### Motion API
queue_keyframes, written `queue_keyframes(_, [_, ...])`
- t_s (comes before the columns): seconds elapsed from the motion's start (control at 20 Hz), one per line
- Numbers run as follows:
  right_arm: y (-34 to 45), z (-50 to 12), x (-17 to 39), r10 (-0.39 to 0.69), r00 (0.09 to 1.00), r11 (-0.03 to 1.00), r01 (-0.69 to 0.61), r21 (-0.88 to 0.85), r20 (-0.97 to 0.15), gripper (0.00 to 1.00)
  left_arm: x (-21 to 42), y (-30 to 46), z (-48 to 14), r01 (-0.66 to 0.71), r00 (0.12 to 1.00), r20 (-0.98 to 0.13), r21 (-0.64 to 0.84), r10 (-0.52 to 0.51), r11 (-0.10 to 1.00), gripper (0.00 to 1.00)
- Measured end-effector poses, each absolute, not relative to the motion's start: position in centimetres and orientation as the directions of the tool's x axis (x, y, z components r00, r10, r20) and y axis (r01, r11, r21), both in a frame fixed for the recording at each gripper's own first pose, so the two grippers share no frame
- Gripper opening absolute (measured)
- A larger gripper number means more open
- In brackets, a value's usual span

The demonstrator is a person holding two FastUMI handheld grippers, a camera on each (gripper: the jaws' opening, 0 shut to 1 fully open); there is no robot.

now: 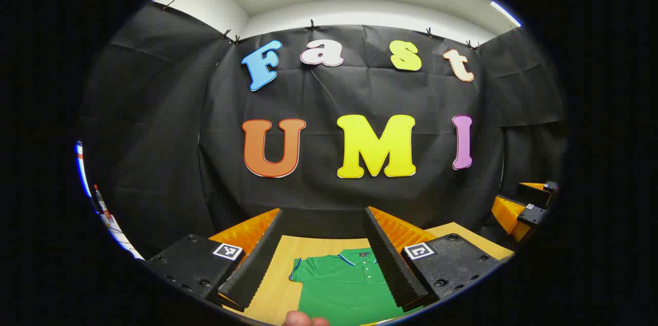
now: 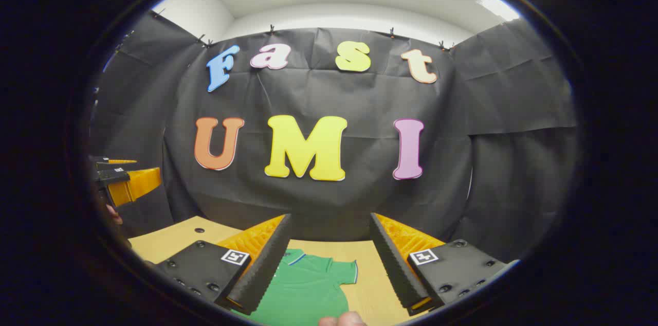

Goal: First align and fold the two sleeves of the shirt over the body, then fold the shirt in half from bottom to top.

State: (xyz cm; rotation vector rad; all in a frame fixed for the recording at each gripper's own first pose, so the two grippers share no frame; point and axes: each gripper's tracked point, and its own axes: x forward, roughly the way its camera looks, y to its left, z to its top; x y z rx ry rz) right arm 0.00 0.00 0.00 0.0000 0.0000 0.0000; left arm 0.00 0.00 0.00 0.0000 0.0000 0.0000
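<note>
A green polo shirt (image 1: 344,285) lies flat on the wooden table (image 1: 275,295), collar toward the far wall. In the left gripper view my left gripper (image 1: 324,254) is open above it, and the shirt's left sleeve and collar show between the fingers. In the right gripper view the same shirt (image 2: 308,287) shows with its right sleeve (image 2: 344,269) spread out, below my open right gripper (image 2: 329,259). Neither gripper holds anything. The right gripper (image 1: 524,207) also appears at the right edge of the left gripper view, and the left gripper (image 2: 126,182) at the left edge of the right gripper view.
The black cloth wall rises just behind the table's far edge (image 2: 329,241). A person's fingertip (image 1: 303,320) peeks in at the bottom of the left gripper view, another fingertip (image 2: 344,320) in the right gripper view. Bare wood (image 2: 175,238) lies to the shirt's sides.
</note>
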Motion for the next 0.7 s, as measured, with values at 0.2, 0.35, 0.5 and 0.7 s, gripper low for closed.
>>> queue_keyframes(0.2, [0.0,-0.2,0.5,0.013,1.000,1.000,-0.013,0.001,-0.007,0.97,0.1,-0.4,0.3,0.003,1.000,0.007,0.011,-0.003,1.000,0.98])
queue_keyframes(0.35, [0.5,0.0,0.5,0.037,0.999,0.999,-0.037,-0.009,0.004,0.97,0.6,-0.4,0.4,-0.007,1.000,0.013,0.023,0.007,1.000,0.98])
queue_keyframes(0.5, [0.9,0.0,1.0,0.057,0.998,0.998,-0.057,-0.006,0.007,0.96,0.3,-0.4,0.3,-0.018,1.000,0.011,0.033,0.017,0.999,0.98])
queue_keyframes(0.7, [0.9,-0.6,1.1,0.073,0.997,0.997,-0.073,0.002,-0.002,0.96,0.0,-0.1,0.2,-0.033,0.999,0.005,0.042,0.033,0.999,0.98])
